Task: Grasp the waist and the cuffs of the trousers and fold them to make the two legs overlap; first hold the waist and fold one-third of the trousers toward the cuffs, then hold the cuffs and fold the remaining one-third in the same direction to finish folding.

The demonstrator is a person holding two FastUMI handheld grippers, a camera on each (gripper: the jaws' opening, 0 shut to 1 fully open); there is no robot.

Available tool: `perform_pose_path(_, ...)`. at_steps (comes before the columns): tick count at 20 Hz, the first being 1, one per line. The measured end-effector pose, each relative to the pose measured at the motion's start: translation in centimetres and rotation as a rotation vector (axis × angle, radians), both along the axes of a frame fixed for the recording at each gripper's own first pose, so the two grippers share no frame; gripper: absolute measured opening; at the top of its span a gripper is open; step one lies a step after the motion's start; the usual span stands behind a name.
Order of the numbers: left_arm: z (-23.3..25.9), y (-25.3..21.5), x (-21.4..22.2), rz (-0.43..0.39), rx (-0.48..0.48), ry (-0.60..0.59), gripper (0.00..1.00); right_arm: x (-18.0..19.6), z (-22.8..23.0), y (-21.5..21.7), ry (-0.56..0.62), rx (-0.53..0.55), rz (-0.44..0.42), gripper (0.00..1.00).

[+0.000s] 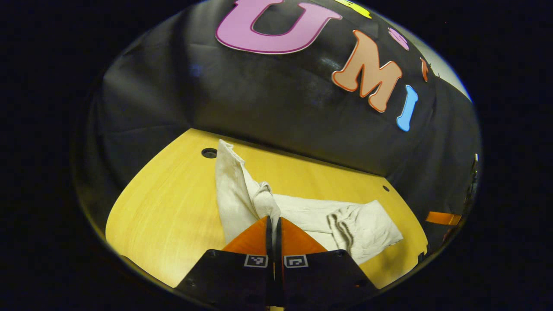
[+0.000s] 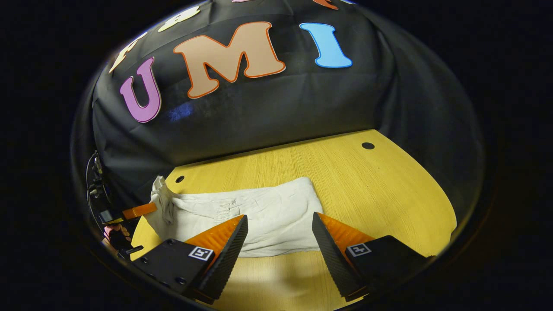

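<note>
1. Left hand-held gripper (image 1: 273, 221): fingers pressed together at the bottom of the left gripper view, clenched on a raised bunch of the trousers (image 1: 259, 203); cloth peaks right at the tips.
2. Right hand-held gripper (image 2: 280, 222): jaws spread wide, released, nothing between them; fingers frame the near edge of the trousers (image 2: 263, 216), contact can't be told.
3. Trousers: off-white, lying on the yellow wooden bench (image 2: 389, 194), approx. mid-bench. Left gripper view: one part runs toward the far edge, another lies flat to the right.
4. Bench: small round holes near the far edge, by the booth's black cloth wall (image 2: 259, 112).
</note>
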State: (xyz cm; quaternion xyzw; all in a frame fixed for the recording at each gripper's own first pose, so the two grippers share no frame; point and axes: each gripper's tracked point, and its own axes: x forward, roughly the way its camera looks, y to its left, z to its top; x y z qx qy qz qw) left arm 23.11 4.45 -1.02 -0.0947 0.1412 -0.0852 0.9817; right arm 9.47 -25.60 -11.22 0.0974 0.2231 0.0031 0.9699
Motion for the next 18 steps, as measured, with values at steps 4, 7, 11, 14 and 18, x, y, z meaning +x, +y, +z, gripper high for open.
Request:
perform_pose_path(4,2.1,-4.8,0.4,-0.047,-0.019,-0.024,0.0,0.1,0.4,-1.8,0.001,0.005,0.017,0.97)
perform_pose_path(7,3.7,-8.3,0.9,-0.065,-0.019,-0.041,0.0,0.3,0.5,-3.7,0.003,0.012,0.018,0.96)
perform_pose_path(11,5.5,-13.1,1.7,-0.097,-0.018,-0.073,0.0,0.7,0.7,-6.7,0.003,0.022,0.014,0.96)
perform_pose_path(14,6.3,-16.9,1.8,-0.118,-0.031,-0.084,0.0,0.9,0.8,-8.8,0.001,0.03,0.012,0.96)
perform_pose_path(18,6.8,-22.1,1.9,-0.146,-0.057,-0.077,0.0,1.1,0.5,-11.8,0.002,0.025,0.01,0.96)
